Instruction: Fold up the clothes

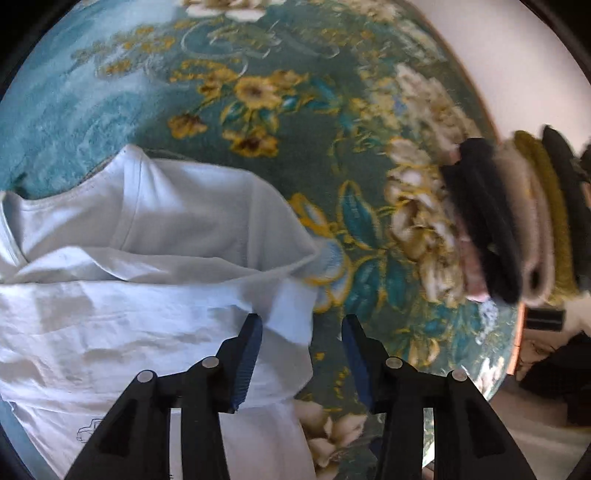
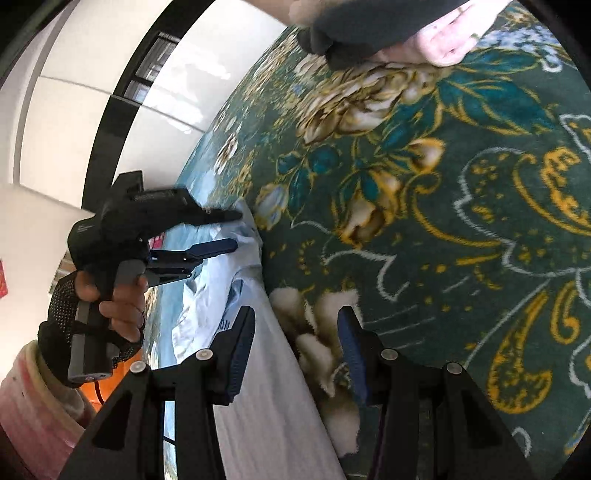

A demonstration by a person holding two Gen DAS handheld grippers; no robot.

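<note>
A white t-shirt lies on a teal floral carpet, its sleeve folded over the body. My left gripper is open, its left finger over the shirt's side edge and its right finger over the carpet. In the right wrist view the shirt runs along the carpet. My right gripper is open and straddles the shirt's edge near the hem. The left gripper also shows there, open, at the shirt's far end, held by a gloved hand.
A stack of folded clothes in black, beige and olive sits on the carpet's right side. It also shows at the top of the right wrist view. A white wall and a dark window frame lie beyond the carpet.
</note>
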